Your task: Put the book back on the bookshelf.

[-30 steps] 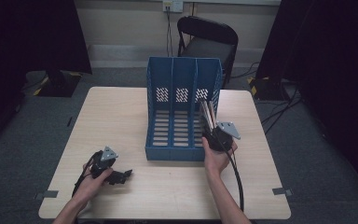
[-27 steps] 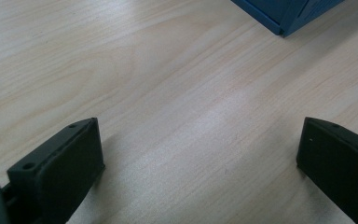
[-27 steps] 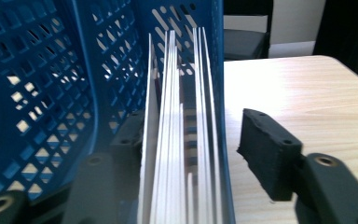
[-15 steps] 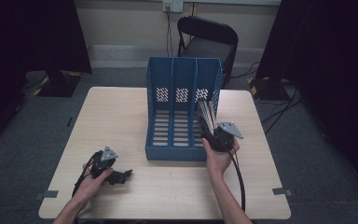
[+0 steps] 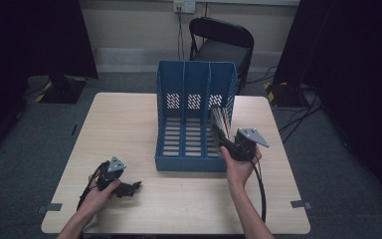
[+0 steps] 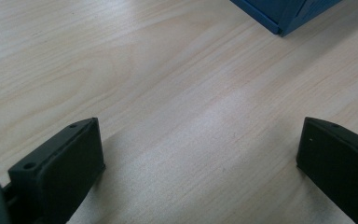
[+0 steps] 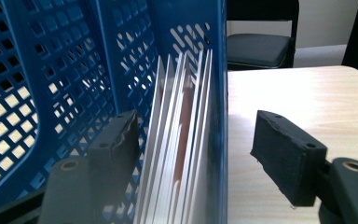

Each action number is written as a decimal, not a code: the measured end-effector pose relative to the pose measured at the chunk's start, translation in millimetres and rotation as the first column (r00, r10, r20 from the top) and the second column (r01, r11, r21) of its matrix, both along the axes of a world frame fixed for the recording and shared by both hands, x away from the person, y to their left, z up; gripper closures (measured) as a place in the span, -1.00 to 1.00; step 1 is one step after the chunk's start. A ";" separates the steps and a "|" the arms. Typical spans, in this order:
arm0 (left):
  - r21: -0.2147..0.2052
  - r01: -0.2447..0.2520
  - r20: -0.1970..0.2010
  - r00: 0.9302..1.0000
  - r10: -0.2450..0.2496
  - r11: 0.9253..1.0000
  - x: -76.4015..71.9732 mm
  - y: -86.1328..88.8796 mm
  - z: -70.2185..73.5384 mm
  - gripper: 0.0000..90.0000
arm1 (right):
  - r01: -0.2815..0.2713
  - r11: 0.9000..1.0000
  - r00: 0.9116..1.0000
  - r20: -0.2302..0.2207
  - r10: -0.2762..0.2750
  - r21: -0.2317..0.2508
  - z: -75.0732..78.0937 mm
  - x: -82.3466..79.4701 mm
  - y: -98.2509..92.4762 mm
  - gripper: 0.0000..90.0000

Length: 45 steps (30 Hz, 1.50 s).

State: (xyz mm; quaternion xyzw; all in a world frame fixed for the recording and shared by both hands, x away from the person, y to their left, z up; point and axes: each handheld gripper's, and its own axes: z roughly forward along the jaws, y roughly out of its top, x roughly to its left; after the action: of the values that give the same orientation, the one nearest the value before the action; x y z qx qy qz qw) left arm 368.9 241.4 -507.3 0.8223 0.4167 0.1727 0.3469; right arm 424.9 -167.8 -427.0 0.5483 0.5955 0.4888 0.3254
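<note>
Since the frame a second back, my right tool had barely shifted at the file rack, but its jaws had just been opening: released now, they straddled the stack of sheets and the rack's right wall, neither pad pressing on either. The left pad sat inside the rack's right compartment, the right pad outside the wall, over bare table. The sheets stood upright on edge in that right compartment, leaning against the rack's right wall, their tops fanned slightly.

My left tool had not moved: it lay low over the table, well left of and nearer me than the rack's front left corner, jaws spread wide with only wood grain between them.

Around the rack: its middle and left compartments stood unfilled. A black folding chair sat beyond the rack, off the table's far edge.

Open table ran left of the rack to the table's left edge, a narrower strip right of it. The rack's right wall stood between my right tool's pads.
</note>
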 end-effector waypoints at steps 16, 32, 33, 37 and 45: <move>0.001 0.001 0.000 1.000 -0.001 1.000 0.1 0.1 0.0 -1.00 | -0.020 1.000 1.000 0.009 0.020 0.001 17.1 -3.7 -21.6 -0.29; 0.000 0.000 0.000 1.000 0.000 1.000 0.1 0.1 0.0 -1.00 | -0.143 0.990 0.988 -0.068 0.141 -0.019 23.4 -32.2 -60.4 -0.40; -0.001 -0.001 -0.001 1.000 0.001 1.000 -0.1 0.1 -0.1 -1.00 | -0.150 0.988 0.986 -0.070 0.149 -0.022 22.0 -35.6 -62.2 -0.40; 0.000 -0.001 0.000 1.000 0.001 1.000 -0.2 0.2 -0.1 -1.00 | -0.202 0.979 0.975 -0.106 0.197 -0.035 13.9 -46.8 -67.1 -0.46; -0.001 -0.005 -0.001 1.000 0.005 1.000 -0.5 0.2 -0.1 -1.00 | -0.346 0.938 0.922 -0.190 0.336 -0.016 -5.9 -66.4 -74.6 -0.55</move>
State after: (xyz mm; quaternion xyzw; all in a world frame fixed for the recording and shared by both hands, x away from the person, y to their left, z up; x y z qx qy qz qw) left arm 368.3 241.6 -507.4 0.8212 0.4191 0.1731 0.3464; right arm 358.5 -242.4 -432.9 0.4711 0.7212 0.4702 0.1920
